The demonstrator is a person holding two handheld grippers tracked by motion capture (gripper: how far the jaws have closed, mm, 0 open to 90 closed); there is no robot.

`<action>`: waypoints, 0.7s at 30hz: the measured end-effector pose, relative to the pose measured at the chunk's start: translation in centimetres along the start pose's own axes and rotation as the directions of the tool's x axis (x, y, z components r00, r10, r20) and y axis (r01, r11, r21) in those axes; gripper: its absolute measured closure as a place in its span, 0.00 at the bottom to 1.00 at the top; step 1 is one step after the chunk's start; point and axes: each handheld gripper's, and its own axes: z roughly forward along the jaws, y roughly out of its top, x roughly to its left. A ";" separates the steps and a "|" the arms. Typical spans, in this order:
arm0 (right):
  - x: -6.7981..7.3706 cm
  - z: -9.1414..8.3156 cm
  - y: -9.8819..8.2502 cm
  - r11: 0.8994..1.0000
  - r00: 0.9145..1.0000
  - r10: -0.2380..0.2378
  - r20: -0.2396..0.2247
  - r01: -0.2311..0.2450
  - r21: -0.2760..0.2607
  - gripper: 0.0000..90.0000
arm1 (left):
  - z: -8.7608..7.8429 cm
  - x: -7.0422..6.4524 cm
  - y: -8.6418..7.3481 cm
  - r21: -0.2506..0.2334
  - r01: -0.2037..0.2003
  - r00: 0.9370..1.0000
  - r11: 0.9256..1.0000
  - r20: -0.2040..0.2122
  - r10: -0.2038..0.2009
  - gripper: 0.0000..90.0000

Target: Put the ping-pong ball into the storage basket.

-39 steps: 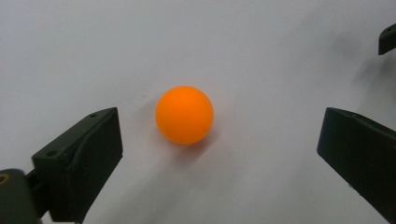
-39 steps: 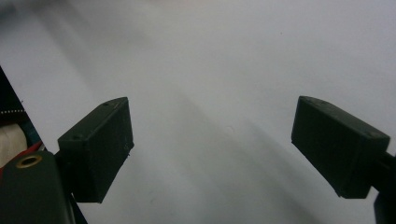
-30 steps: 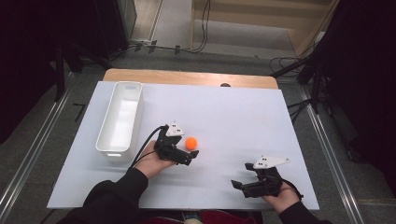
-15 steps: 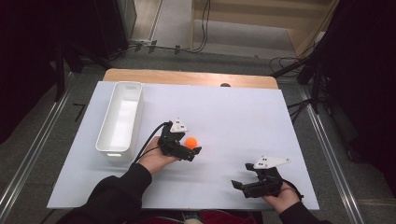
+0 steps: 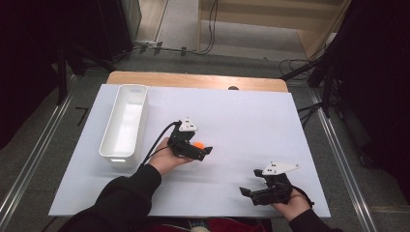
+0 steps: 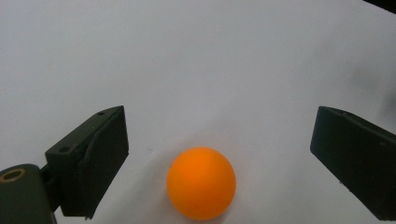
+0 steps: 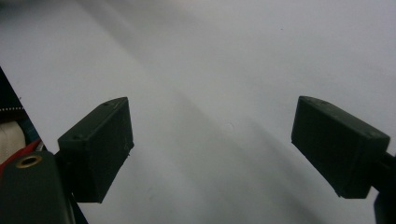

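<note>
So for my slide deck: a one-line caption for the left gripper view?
Left gripper, jaws closing, straddles an orange ball on the white table.

In your high view, the left gripper [image 5: 205, 151] covers the lower part of the orange ball [image 5: 198, 144], so contact between ball and pads cannot be judged there. In your left gripper view, the ball [image 6: 201, 183] sits close to the bottom edge, and the right-hand jaw is cut off by the right edge. In your right gripper view, both jaws are cropped at the bottom corners. Your forearms leave the high view at its bottom edge.
</note>
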 end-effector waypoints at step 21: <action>0.1 -0.3 -0.1 1.000 1.000 -0.007 0.007 0.007 -0.005 0.13 | 1.2 -0.3 -1.1 0.050 -0.015 0.999 0.999 -0.036 0.017 0.08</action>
